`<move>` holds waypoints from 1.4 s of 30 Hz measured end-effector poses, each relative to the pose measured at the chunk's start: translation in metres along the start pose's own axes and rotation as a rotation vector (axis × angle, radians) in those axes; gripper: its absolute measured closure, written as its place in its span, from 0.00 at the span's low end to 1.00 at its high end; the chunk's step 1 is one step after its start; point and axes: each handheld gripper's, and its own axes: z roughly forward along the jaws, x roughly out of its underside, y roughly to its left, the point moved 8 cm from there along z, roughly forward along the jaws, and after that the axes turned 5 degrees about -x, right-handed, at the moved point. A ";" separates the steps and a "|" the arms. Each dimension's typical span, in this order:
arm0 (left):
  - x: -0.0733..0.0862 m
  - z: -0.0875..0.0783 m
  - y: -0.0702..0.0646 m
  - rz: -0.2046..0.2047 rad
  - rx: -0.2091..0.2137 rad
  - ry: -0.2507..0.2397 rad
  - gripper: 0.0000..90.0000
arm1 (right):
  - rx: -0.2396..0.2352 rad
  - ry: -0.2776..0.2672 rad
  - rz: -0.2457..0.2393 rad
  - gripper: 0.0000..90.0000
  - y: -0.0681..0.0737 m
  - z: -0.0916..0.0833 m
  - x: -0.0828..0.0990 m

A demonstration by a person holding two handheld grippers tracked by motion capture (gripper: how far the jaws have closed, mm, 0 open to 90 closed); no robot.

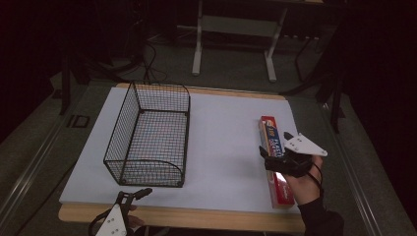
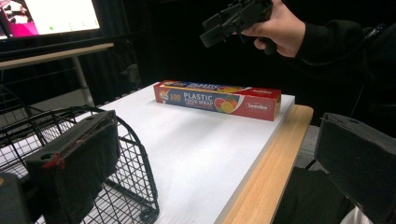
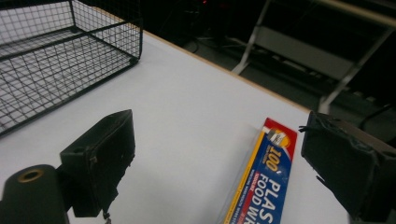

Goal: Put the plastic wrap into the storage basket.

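I am hovering my right hand-held gripper (image 1: 276, 158), jaws spread, over the plastic wrap box (image 1: 275, 160) lying right of the wire basket (image 1: 150, 132); my left hand-held gripper (image 1: 132, 196) (also spread) is waiting at the table (image 1: 221, 147) edge near the basket.

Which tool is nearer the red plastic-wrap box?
Right. The right tool hovers open over the red cardboard plastic-wrap box; the left tool sits open across the table by the black wire basket.

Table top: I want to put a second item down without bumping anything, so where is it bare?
The widest bare patch lies between the wire basket and the plastic wrap box. A narrower bare strip runs behind the basket. It is crowded at the right edge, where the right gripper hangs open over the box. The left gripper sits open at the front edge near the basket.
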 end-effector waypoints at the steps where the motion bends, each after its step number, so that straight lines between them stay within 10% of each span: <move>1: 0.000 0.000 0.000 0.000 0.000 0.000 0.01 | 0.000 0.000 0.000 0.11 0.000 0.000 0.000; 18: 0.001 0.001 0.000 0.016 -0.003 0.009 0.01 | 0.103 0.188 0.179 0.13 -0.045 0.025 0.032; 42: 0.002 0.001 -0.001 0.022 0.001 0.013 0.01 | 0.089 0.495 0.368 0.18 -0.064 0.070 0.091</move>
